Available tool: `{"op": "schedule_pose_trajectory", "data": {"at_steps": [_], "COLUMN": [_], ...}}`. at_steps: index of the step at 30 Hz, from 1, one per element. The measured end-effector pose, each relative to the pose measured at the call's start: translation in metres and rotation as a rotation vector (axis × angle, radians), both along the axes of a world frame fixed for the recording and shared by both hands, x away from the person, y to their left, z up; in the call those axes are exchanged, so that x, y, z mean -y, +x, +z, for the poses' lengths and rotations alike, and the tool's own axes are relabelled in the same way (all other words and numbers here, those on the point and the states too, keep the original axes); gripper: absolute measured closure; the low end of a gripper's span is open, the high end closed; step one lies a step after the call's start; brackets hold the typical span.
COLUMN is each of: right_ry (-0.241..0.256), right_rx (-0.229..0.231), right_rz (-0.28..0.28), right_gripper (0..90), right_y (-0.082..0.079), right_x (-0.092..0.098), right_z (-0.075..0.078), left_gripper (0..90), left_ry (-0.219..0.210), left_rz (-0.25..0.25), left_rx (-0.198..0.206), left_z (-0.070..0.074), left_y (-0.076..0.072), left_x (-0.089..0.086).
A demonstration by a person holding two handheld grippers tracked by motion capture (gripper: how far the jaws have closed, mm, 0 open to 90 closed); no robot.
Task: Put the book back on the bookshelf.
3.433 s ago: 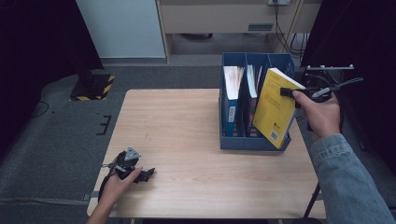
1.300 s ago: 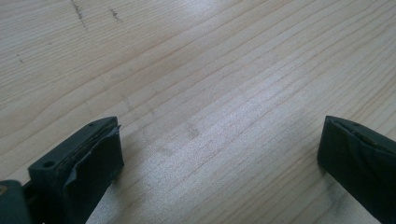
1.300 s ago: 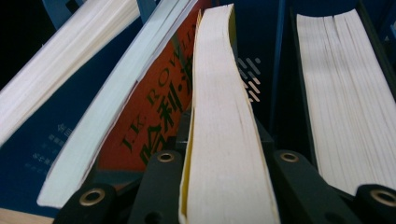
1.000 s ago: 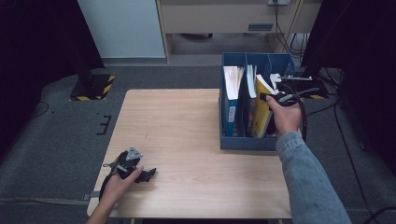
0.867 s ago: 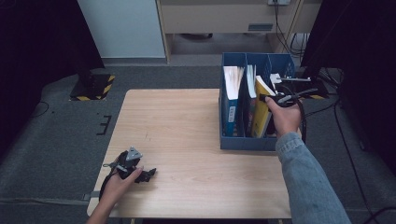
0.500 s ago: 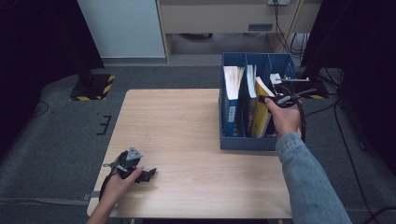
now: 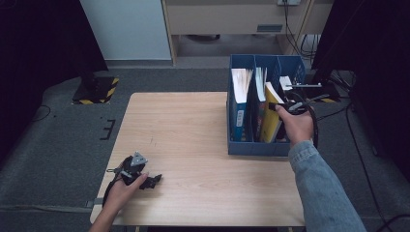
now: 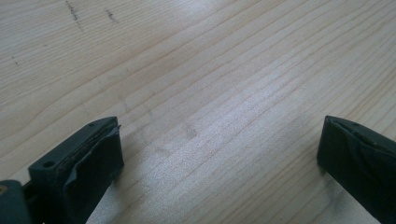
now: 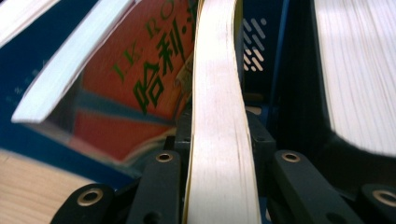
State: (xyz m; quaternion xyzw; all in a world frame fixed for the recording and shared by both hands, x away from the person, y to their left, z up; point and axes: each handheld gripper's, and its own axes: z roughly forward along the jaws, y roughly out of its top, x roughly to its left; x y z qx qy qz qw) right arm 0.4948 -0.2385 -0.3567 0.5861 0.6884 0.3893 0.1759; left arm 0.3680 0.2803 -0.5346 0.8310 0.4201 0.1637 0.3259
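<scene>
Filing: yellow book (image 7: 271, 112) going into blue file box (image 7: 251, 147) at the table's far right edge, looks nearly seated.
Right gripper (image 7: 285, 107): clenched on the book's page edge (image 9: 219, 116), jaws tight on both sides.
Book position: tilted in a right-hand slot, beside a red-covered book (image 9: 140, 88).
Left gripper (image 7: 145, 181): spread wide, empty, resting at the table's (image 8: 210, 70) near left corner.
Next: likely push the book fully down, then let go and lift clear.

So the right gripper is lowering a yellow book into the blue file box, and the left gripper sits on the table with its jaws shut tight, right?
Not quite. The left gripper does rest on the table, but its jaws stand wide apart over bare wood, as the left gripper view shows. The right gripper is indeed clamped on the yellow book in the blue file box.
</scene>
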Motion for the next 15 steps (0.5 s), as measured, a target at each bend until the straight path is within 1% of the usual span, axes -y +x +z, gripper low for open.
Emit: {"op": "schedule_pose_trajectory", "data": {"at_steps": [4,5,8,10,12,14,15], "right_ry": [-0.005,0.003,-0.004,0.001,-0.006,-0.032,-0.035], "right_rx": [-0.012,-0.023,-0.027,-0.035,-0.032,-0.026,-0.023], "right_rz": [0.006,0.006,0.016,0.018,0.022,0.036,0.039], "right_gripper": [71.7,71.5,70.9,70.4,70.2,70.2,70.0], "right_y": [-0.005,-0.006,-0.009,-0.011,-0.012,-0.015,-0.016], "right_x": [0.001,0.001,0.001,0.000,0.000,-0.002,-0.002], "right_z": [0.000,0.000,-0.001,0.000,0.000,0.000,0.000], "left_gripper": [0.0,0.0,0.0,0.0,0.0,0.0,0.0], "left_ry": [0.004,0.004,0.002,0.003,0.003,0.006,0.006], "left_rz": [-0.001,-0.002,-0.003,-0.004,-0.004,-0.010,-0.011], "left_rx": [-0.003,-0.003,-0.003,-0.004,-0.005,-0.009,-0.009], "left_z": [0.000,0.000,0.000,0.000,0.000,0.001,0.001], "left_y": [-0.001,-0.001,-0.001,-0.001,-0.001,-0.001,-0.001], "left_x": [0.000,0.000,0.000,0.000,0.000,-0.001,-0.001]}}
